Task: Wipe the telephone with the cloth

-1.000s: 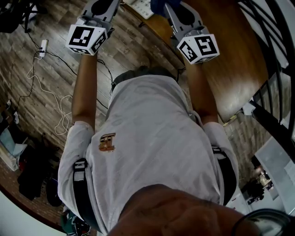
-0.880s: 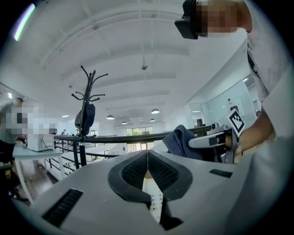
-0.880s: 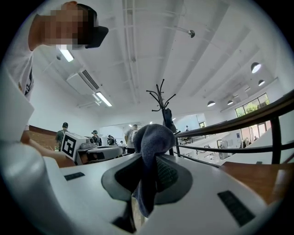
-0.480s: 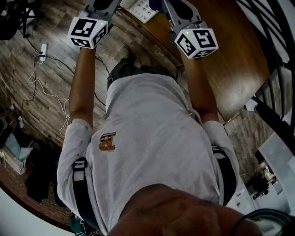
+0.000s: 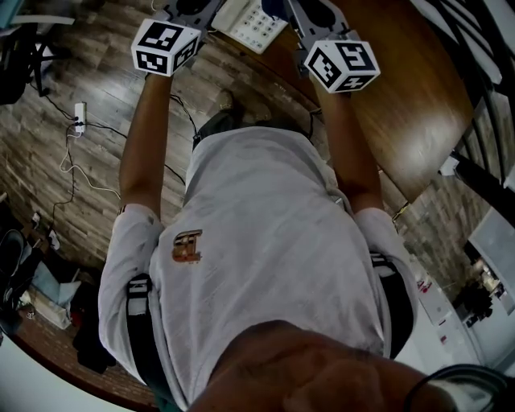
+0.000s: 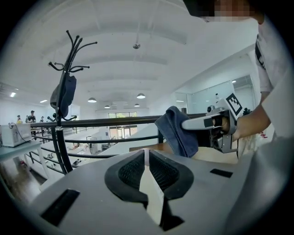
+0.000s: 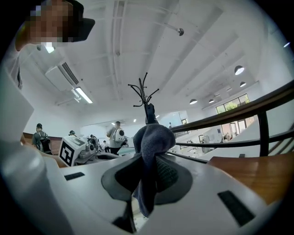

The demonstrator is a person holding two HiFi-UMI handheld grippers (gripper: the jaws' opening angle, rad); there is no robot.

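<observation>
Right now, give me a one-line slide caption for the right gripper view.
Right gripper shut on a bunched blue-grey cloth, with the wooden table and black railing beyond.

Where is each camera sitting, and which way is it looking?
Head view: on the person's head, looking steeply down at the shirt, both forearms, the telephone and wooden table.
Left gripper view: on the left gripper, looking along its shut jaws toward a railing; the shirt shows at right.
Right gripper view: on the right gripper, looking along jaws shut on the cloth; the shirt shows at left.
Shared: each gripper view shows the other gripper.
</observation>
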